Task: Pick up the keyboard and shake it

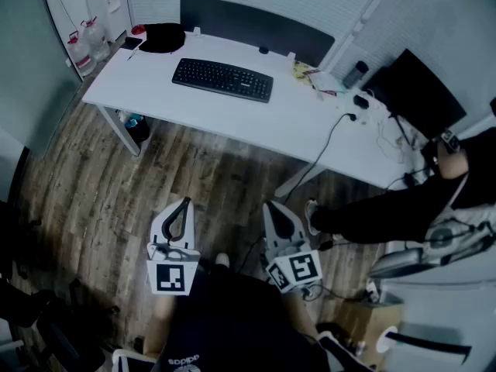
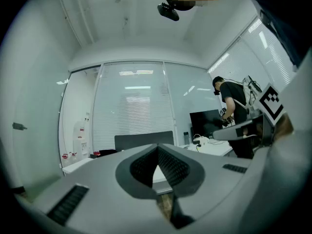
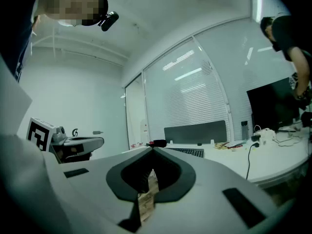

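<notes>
A black keyboard [image 1: 222, 79] lies flat on the white desk [image 1: 232, 111] at the far side of the room; its edge also shows in the right gripper view as the keyboard [image 3: 187, 152]. My left gripper [image 1: 184, 201] and right gripper [image 1: 269, 205] hang low over the wooden floor, close to my body and well short of the desk. Both are shut with nothing between their jaws. The left gripper [image 2: 157, 147] and right gripper [image 3: 152, 149] point level toward the desk and the blinds behind it.
A dark screen panel [image 1: 256, 23] stands along the desk's back edge. A black pouch [image 1: 163, 37], a monitor [image 1: 418, 91], cables and small items lie on the desk. Another person [image 1: 418, 200] stands at the right. Bottles [image 1: 85, 41] sit at the far left.
</notes>
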`<state>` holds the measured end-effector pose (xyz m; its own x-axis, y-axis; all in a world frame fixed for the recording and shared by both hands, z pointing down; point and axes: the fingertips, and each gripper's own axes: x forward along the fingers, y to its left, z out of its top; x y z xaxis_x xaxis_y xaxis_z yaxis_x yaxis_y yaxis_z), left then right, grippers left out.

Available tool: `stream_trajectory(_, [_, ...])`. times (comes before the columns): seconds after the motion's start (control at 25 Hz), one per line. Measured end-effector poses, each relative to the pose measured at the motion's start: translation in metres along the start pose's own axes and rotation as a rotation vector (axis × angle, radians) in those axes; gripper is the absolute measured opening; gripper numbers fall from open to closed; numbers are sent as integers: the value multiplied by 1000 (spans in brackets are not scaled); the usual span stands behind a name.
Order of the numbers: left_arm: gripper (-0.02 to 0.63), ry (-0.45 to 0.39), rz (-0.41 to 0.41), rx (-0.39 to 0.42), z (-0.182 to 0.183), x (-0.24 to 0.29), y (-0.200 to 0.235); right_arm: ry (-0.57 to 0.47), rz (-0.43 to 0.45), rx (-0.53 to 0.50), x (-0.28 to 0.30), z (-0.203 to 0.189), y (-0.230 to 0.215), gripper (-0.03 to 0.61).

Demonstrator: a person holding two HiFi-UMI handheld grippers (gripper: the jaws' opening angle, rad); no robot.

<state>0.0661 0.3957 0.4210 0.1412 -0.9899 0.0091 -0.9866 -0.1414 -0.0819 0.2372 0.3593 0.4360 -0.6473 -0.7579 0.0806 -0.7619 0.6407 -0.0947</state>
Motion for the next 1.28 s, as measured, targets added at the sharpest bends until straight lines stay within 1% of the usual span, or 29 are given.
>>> stream_trajectory(0.2, [3, 24, -1, 18, -7, -11, -6, 2, 1, -10, -10, -5, 6, 2])
stream_trajectory(0.4, [3, 23, -10, -24, -4, -12, -11, 3, 6, -25, -15, -3, 6, 2])
stream_trajectory(0.6, [3, 28, -32, -16, -4, -11, -19, 6, 9, -44, -22, -4, 4, 2])
stream_trajectory(0.72, [3, 15, -51, -51, -3, -10, -26, 3, 11, -40, -26, -4, 0, 2])
stream_trajectory(0.84, [3, -5, -68, -62, -1, -11, -31, -45, 32, -21, -28, 2, 1, 2])
stream_trajectory(0.92, [3, -12, -59, -58, 1, -9, -30, -76, 41, -3, -26, 7, 0, 2])
stream_trajectory(1.0, [3, -13, -44, -66, 2, -6, -26, -79, 45, 5, -22, 8, -2, 2])
stream_trajectory(1.12, [3, -4, -33, -69, 1, 3, -18, -58, 35, 10, -14, 4, -6, 2])
stream_trajectory(1.28, [3, -1, -46, -75, -1, 23, -6, -23, 27, 14, 6, -2, -13, 3])
